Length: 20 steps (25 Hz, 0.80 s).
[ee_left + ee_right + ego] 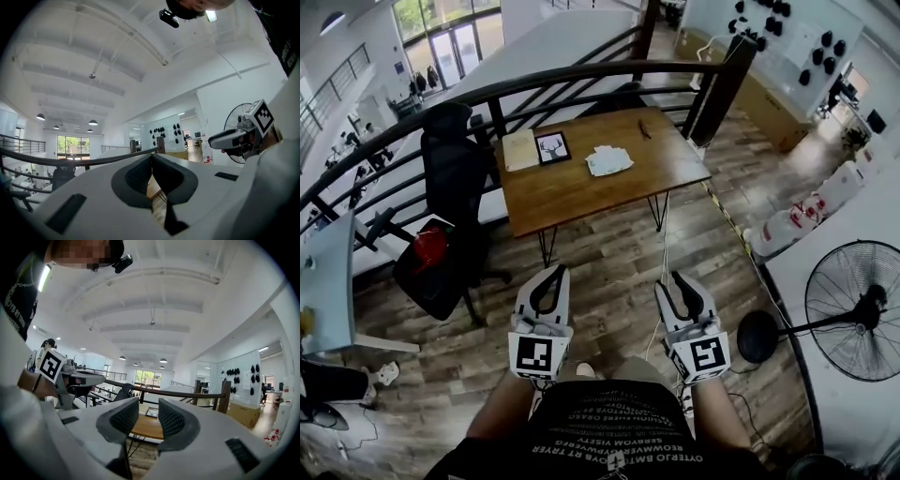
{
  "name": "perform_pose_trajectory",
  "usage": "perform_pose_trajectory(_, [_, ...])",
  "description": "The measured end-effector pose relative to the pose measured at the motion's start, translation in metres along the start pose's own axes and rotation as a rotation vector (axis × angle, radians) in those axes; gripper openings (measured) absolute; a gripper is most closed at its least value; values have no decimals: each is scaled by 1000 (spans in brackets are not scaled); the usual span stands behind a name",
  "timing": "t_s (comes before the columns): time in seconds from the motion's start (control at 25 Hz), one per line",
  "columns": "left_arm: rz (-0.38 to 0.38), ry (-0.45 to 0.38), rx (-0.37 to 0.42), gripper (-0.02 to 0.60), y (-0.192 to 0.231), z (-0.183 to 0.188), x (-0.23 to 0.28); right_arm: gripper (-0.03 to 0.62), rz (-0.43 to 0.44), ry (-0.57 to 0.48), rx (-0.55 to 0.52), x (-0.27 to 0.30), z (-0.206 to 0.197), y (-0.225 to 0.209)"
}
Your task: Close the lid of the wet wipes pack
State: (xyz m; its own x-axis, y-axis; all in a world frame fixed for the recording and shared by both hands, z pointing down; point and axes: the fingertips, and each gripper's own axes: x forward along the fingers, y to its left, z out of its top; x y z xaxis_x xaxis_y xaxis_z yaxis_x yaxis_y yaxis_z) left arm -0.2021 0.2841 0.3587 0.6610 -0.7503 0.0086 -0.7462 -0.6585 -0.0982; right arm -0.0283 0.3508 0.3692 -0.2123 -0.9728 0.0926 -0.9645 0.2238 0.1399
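**Both grippers held well short of the table**

A wooden table (581,187) stands by the railing across the floor from the person. The left gripper (556,274) has its jaws pressed together on nothing; the right gripper (671,283) has its jaws spread, also empty. The white wet wipes pack (608,160) lies on the tabletop — well apart from both grippers, its lid too small to make out.
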Motion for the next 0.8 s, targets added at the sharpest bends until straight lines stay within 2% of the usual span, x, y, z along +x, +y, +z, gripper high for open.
perform_pose_trajectory(0.28, [-27, -1, 12, 27, 1, -3, 15, 138, -33, 0, 12, 10, -1, -16])
perform_pose_trajectory(0.6, [-29, 30, 2, 26, 5, -19, 40, 138, 8, 21, 30, 34, -13, -21])
perform_pose_trajectory(0.8, [-48, 93, -19, 26, -3, -37, 59, 138, 29, 23, 68, 49, -19, -36])
